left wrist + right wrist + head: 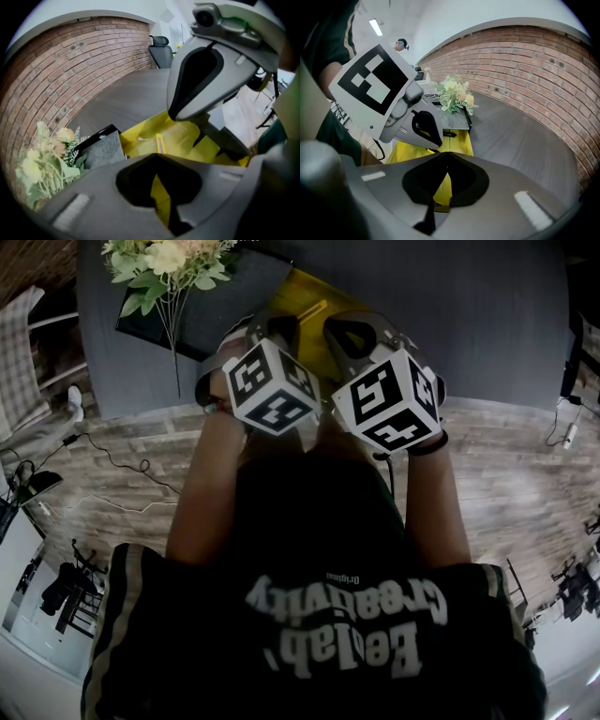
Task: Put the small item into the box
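Jaws on my left gripper [157,157] are closed, tips touching in its own view, and I see nothing clamped between them, only yellow from the box [183,136] showing through the gap behind the tips

My right gripper [444,155] is the same: tips together, nothing held, yellow box below and beyond

Head view: I hold both grippers side by side, close together, just past the near edge of the desk [469,324], about mid-width, marker cubes facing up at me

Box is yellow and open, on the desk near that near edge, right under and ahead of both grippers, mostly hidden by them from above

Small item: I can't pick it out in any view; a narrow yellow strip stands inside the box, but I can't tell what it is

Tray [101,150], black with a grey slab in it, sits just left of the box

Flowers [169,263], pale with green leaves, hang over the tray toward the desk's left edge

Brick wall [56,70] runs along the desk's far side

Left gripper view shows the right gripper up close at upper right, above the box; right gripper view shows the left gripper at left, also above the box
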`<action>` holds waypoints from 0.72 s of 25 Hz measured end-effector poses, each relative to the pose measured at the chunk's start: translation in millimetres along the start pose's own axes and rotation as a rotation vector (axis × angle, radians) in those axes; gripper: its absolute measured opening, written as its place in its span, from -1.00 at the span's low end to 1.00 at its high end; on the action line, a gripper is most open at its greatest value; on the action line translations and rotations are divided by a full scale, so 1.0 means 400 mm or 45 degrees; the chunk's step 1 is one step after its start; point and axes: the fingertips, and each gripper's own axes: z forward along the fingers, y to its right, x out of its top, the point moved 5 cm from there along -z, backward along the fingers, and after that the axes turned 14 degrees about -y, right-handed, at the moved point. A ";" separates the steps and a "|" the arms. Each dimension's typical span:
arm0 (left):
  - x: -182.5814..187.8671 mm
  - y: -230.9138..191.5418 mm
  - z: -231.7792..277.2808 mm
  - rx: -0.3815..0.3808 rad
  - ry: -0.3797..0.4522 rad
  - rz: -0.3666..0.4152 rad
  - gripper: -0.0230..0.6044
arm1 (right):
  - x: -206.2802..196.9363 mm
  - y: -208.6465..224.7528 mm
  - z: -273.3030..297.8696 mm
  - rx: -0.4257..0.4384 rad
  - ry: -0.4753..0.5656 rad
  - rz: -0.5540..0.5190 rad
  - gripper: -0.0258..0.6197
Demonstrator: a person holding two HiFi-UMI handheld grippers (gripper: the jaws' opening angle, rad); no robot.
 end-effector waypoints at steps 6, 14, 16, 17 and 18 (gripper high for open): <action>0.000 0.006 -0.001 0.022 -0.003 0.029 -0.92 | -0.006 -0.001 -0.005 -0.020 -0.007 0.001 -0.90; 0.006 0.010 -0.031 0.039 0.008 0.030 -0.92 | -0.005 -0.001 -0.038 -0.047 0.003 -0.014 -0.90; 0.009 0.010 -0.041 0.049 0.018 0.026 -0.92 | -0.004 -0.003 -0.048 -0.062 0.007 -0.028 -0.90; 0.010 0.012 -0.047 0.055 0.021 0.026 -0.93 | -0.004 -0.005 -0.053 -0.063 0.010 -0.030 -0.90; 0.011 0.016 -0.054 0.060 0.023 0.027 -0.92 | -0.004 -0.009 -0.060 -0.060 0.015 -0.029 -0.90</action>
